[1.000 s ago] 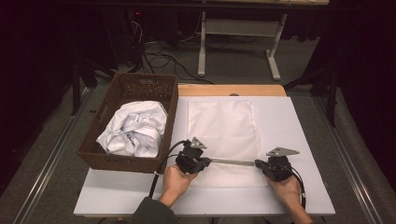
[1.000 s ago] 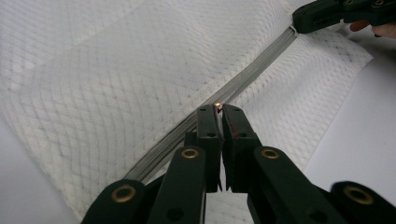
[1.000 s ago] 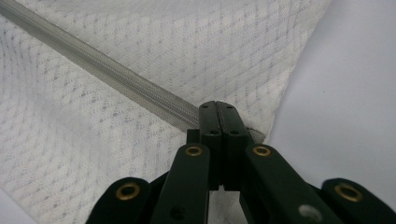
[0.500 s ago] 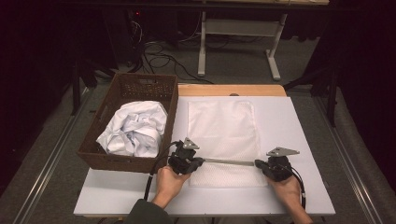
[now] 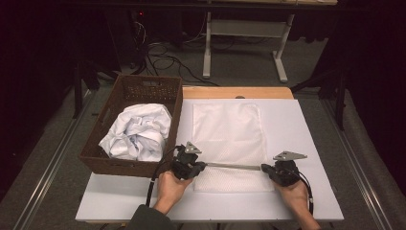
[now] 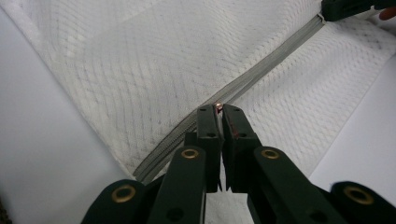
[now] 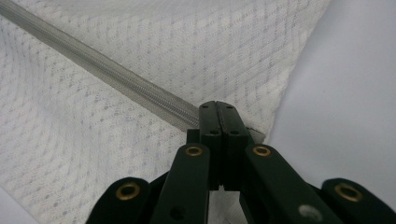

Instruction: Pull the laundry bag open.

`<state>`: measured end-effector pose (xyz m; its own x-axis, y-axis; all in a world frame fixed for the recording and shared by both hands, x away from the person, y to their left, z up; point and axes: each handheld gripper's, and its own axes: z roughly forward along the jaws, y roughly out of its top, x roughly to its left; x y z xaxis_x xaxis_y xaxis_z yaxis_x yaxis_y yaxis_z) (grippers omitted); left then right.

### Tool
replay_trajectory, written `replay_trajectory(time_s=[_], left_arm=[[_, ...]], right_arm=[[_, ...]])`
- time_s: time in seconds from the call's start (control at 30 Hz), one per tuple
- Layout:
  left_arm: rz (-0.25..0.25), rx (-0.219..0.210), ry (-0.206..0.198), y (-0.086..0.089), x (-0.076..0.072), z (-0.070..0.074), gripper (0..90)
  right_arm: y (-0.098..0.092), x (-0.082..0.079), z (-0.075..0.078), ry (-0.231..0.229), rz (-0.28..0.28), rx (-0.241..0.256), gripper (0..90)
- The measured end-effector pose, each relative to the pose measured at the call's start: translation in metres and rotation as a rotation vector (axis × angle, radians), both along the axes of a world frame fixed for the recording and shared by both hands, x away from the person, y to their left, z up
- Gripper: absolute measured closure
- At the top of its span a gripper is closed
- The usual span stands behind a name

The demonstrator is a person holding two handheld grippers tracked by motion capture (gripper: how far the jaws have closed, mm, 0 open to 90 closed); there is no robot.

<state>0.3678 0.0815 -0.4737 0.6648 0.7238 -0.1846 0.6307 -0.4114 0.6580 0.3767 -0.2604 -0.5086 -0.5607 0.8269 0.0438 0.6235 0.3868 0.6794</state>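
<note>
The white mesh laundry bag (image 5: 229, 143) lies flat on the white surface (image 5: 311, 129), just beside the brown wicker basket (image 5: 143, 96) that holds a bundle of crumpled white cloth (image 5: 136, 132). A grey zipper (image 5: 233, 166) runs across the bag's near end, and both tools are set on it. The left hand-held gripper (image 6: 218, 108) is seen clamped on the small coppery zipper pull (image 6: 218, 105), its jaws pressed together around it. The right hand-held gripper (image 7: 218, 106) is closed tight on the zipper's end at the bag's right corner, where the mesh meets the bare surface. Compared with a second ago, the left hand-held gripper has been carried leftwards along the zipper line, towards the basket side of the bag, while the right one has been kept in place as an anchor. The slider is thus judged to be nearly at the far left end of its track, so the zipper run is taken to be almost finished; whether the teeth behind it are parted or joined cannot be told for certain.
</note>
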Motion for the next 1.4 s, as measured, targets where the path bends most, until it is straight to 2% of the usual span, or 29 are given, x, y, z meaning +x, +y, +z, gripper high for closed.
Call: replay_trajectory(time_s=[0.67,1.03,1.27,1.4], left_arm=[[0.04,0.045,-0.011,0.016,-0.006,-0.004,86.2],[0.06,0.121,-0.044,0.024,-0.01,-0.01,86.1],[0.071,0.141,-0.053,0.026,-0.012,-0.014,86.1],[0.075,0.17,-0.066,0.025,-0.013,-0.016,86.1]], right_arm=[[0.001,-0.001,0.0,0.001,-0.002,-0.004,90.0],[0.001,-0.001,0.0,-0.002,0.001,-0.009,90.0],[0.001,-0.001,0.0,-0.002,-0.001,-0.009,90.0],[0.001,-0.001,0.0,-0.005,0.002,-0.011,90.0]])
